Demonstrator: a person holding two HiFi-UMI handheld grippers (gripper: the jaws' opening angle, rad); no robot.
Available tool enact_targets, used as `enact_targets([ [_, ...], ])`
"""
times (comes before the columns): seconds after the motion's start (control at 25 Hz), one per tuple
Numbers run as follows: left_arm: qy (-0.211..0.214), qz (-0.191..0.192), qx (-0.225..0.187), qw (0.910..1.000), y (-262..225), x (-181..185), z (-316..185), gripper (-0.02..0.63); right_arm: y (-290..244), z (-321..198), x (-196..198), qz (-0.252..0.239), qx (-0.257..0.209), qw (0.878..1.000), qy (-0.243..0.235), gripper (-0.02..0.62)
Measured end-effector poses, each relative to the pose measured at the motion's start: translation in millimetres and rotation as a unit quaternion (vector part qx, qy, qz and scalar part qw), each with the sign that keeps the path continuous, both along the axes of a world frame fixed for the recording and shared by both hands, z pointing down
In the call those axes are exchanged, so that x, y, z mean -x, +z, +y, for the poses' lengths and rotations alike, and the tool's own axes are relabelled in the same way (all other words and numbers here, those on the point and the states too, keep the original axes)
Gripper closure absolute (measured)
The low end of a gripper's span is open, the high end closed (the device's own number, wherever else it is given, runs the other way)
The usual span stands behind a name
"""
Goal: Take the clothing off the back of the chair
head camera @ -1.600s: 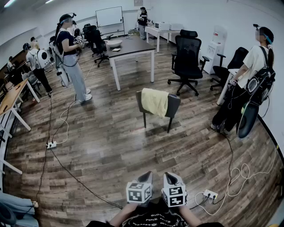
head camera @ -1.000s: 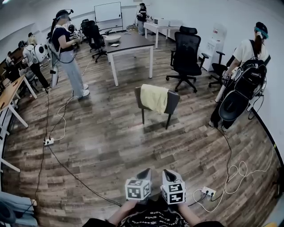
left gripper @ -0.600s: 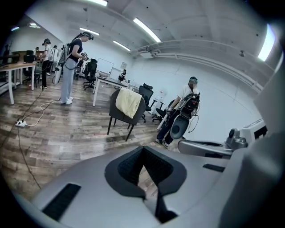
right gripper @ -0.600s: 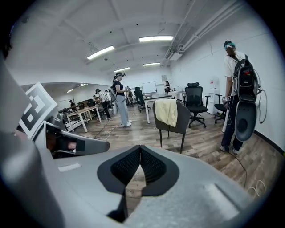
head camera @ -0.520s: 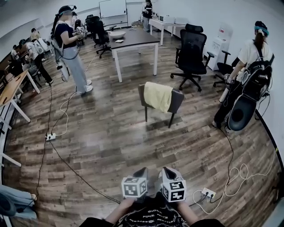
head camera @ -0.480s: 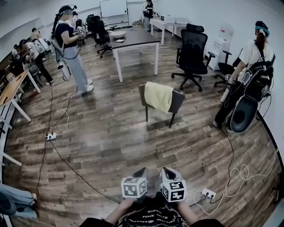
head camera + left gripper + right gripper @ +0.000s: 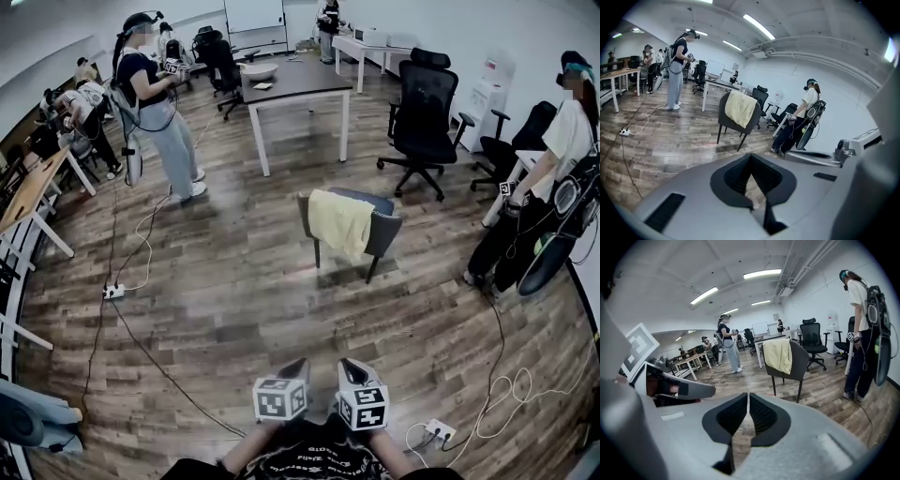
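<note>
Head view: yellow clothing [image 7: 341, 221] draped over chair [image 7: 386, 232] back mid-frame; left gripper [image 7: 297, 367], right gripper [image 7: 347, 367] bottom centre, fingers [image 7: 761, 416] clenched, empty.

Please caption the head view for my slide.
Left gripper and right gripper, both shut, face yellow clothing on a chair back.

so the left gripper [image 7: 296, 370] and right gripper [image 7: 351, 370] are both chunky pale-grey shells with black ribbed pads [image 7: 730, 416], each topped by a white cube [image 7: 278, 399] with black square markers, plus a black printed shirt [image 7: 314, 461] at 6 o'clock.
</note>
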State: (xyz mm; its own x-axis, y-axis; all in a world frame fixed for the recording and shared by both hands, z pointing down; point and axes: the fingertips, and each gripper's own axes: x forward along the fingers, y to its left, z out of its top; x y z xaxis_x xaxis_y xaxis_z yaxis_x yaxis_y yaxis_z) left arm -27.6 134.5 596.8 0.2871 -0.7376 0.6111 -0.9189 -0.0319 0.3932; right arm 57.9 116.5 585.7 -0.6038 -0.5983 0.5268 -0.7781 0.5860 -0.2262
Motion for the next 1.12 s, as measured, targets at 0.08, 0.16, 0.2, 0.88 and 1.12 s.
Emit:
enact_targets([
  [0.08, -0.001, 0.003, 0.0, 1.0, -2.0, -4.9, -23.2, 0.597, -3.2, -25.4, -5.2, -0.002, 0.0, 1.0, 0.003, 0.586],
  [0.16, 0.0, 0.005, 0.0, 1.0, -2.8, -11.6, -43.3, 0.597, -7.3, -48.2, -11.1, 0.004, -0.005, 1.0, 0.005, 0.586],
  [0.2, -0.001, 0.005, 0.0, 1.0, -3.5, -15.0, -53.1, 0.597, -9.1, -58.3, -13.1, 0.007, -0.007, 1.0, 0.002, 0.586],
  [0.88, -0.037, -0.017, -0.015, 0.999, -15.8, -56.4, -162.8, 0.597, -26.4, -163.7, -40.7, -0.022, -0.02, 0.996, -0.078, 0.578],
  [1.12, -0.04, -0.024, -0.017, 0.9987, -17.0, -64.5, -172.0, 0.597, -22.4, -169.2, -45.7, -0.036, -0.005, 0.995, -0.098, 0.578],
])
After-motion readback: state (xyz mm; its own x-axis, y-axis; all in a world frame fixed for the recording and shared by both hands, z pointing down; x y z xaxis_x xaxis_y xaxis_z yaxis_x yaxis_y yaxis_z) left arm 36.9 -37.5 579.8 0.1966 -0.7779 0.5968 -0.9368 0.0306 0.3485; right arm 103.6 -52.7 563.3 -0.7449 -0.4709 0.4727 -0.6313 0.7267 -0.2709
